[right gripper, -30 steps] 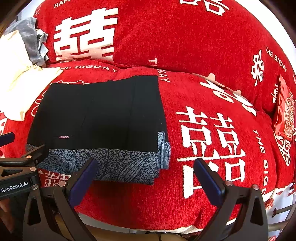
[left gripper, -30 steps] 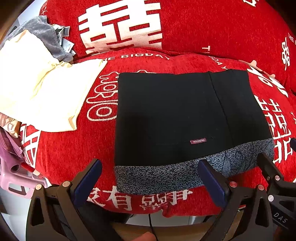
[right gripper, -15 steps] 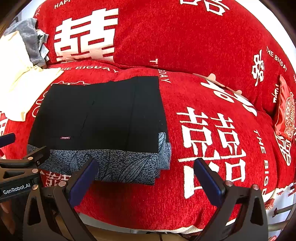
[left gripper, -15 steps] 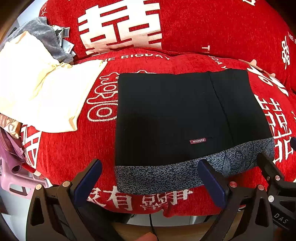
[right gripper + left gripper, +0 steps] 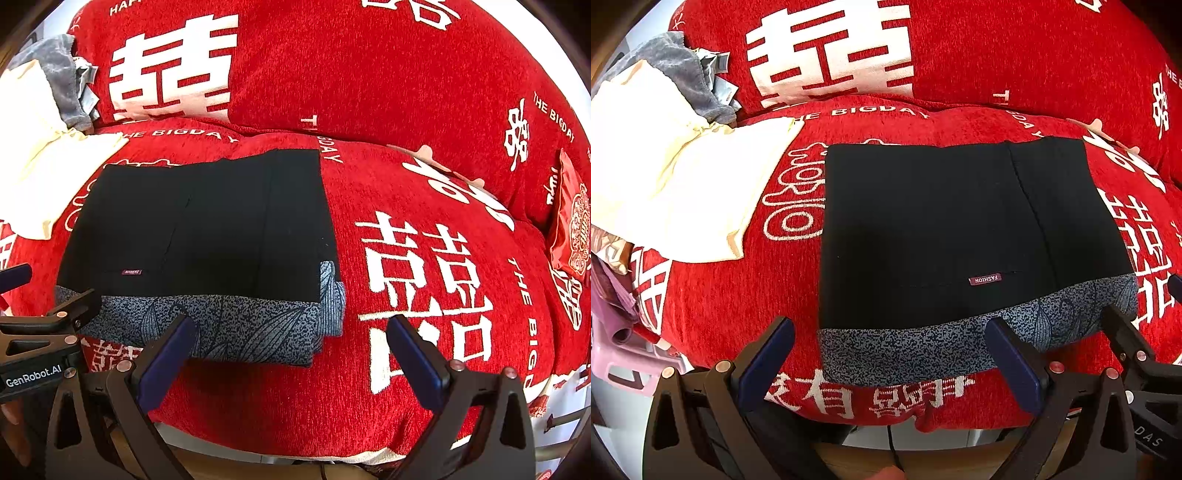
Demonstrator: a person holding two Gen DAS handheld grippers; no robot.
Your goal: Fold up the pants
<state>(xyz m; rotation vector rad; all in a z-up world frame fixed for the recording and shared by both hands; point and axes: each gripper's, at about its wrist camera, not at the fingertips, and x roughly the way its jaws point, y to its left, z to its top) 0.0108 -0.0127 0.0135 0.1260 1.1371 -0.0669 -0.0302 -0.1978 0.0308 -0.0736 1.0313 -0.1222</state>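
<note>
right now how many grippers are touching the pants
0. Left gripper hangs open at the folded pants near edge; right gripper hangs open near their right corner. Contact beneath the fingers could be hidden.

- A home living room is suggested by a sofa (image 5: 424, 92) draped in a red cover.
- Left of the sofa's seat, loose laundry (image 5: 665, 177) is piled.
</note>
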